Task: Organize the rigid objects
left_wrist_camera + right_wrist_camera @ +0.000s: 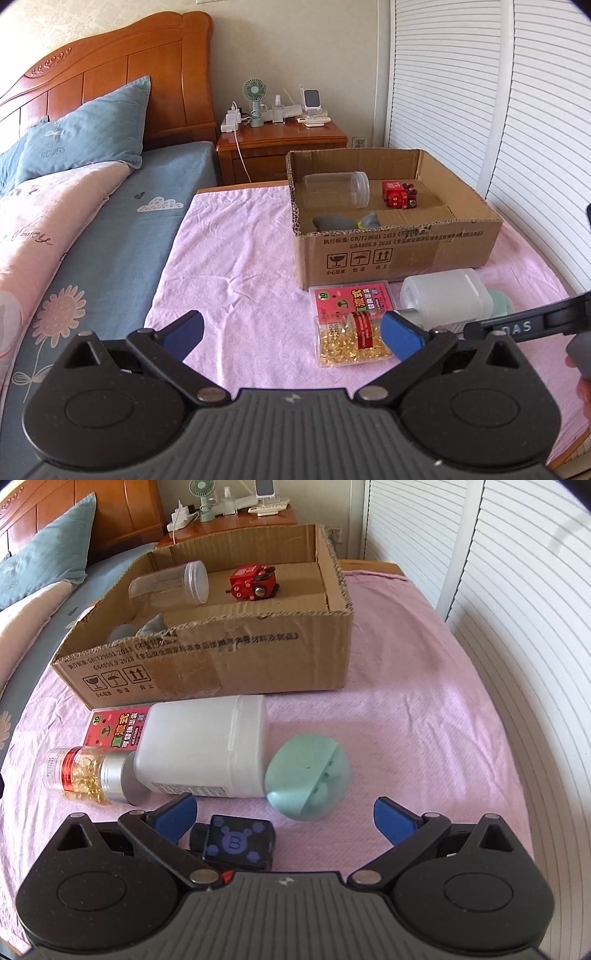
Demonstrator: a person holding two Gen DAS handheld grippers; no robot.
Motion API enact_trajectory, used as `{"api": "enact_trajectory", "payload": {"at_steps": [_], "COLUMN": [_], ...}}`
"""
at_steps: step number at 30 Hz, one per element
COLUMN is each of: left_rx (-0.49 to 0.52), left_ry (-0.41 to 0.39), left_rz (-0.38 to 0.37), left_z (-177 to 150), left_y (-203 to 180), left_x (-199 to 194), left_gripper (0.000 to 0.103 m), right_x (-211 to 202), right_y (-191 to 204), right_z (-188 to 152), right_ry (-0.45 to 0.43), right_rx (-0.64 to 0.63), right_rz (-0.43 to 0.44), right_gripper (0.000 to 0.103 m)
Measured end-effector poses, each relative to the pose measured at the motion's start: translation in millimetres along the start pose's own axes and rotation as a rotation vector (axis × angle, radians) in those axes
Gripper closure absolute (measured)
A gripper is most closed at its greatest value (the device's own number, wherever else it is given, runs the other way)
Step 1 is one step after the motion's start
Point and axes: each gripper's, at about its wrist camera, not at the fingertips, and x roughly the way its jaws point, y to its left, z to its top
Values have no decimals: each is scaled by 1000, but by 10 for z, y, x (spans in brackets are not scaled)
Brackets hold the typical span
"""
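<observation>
My left gripper [293, 334] stands open above the pink cloth, with nothing between its blue pads. A bottle of golden capsules [351, 339] lies just behind its right finger. Beside it are a pink flat case [351, 301], a white plastic jar [447, 299] on its side and a mint green case [502, 301]. My right gripper [286, 816] is open too. A black cube with a blue bear mark [238, 842] lies between its fingers near the left one, and the pads do not press it. The mint green case [308, 777] lies just ahead.
An open cardboard box [388, 254] holds a clear jar [336, 188], a red toy [399, 194] and a grey object [347, 221]. A bed [92, 221] lies left, a nightstand [280, 147] behind and louvred doors [480, 110] right. A black lettered bar [524, 325] enters from the right.
</observation>
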Motion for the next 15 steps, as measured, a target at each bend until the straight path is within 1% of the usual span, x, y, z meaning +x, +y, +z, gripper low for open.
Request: {"api": "enact_trajectory", "payload": {"at_steps": [5, 8, 11, 15], "left_rx": [2, 6, 8, 19], "left_ry": [16, 18, 23, 28], "left_rz": [-18, -29, -42, -48], "left_z": [-37, -55, -69, -81], "left_y": [4, -11, -39, -84], "left_x": [24, 21, 16, 10], "left_gripper": [2, 1, 1, 1], "right_x": [87, 67, 29, -68], "right_y": [102, 46, -12, -146], "right_z": [-61, -112, -196, -327], "right_ry": [22, 42, 58, 60], "right_rx": [-30, -44, -81, -97], "right_rz": [-43, -43, -63, -73], "right_gripper": [0, 0, 0, 0]}}
